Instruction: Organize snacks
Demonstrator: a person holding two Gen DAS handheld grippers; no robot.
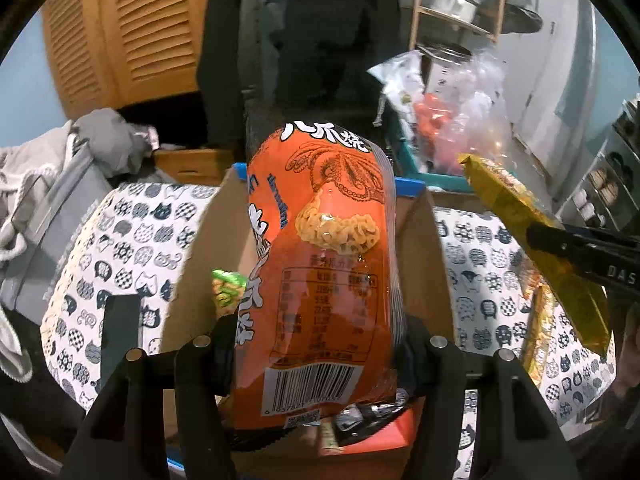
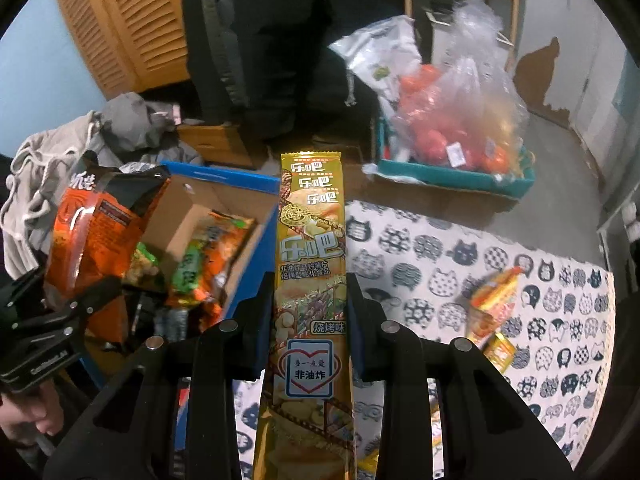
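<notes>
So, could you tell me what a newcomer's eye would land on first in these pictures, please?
First, the big orange octopus-print snack bag clamped in the left gripper, hanging over the blue-edged cardboard box of snacks. Next, the long gold chip sleeve pinched in the right gripper, above the cat-patterned white cloth. Behind, a clear plastic bag of orange fruit sits in a teal tray.

Pretty dim indoor light, colours kinda washed out. Glare streaks on the orange snack bag [image 1: 320, 264], and the clear plastic bag [image 2: 460, 120] behind it is smeared with blur. Heavy fisheye bending, black vignette corners.
</notes>
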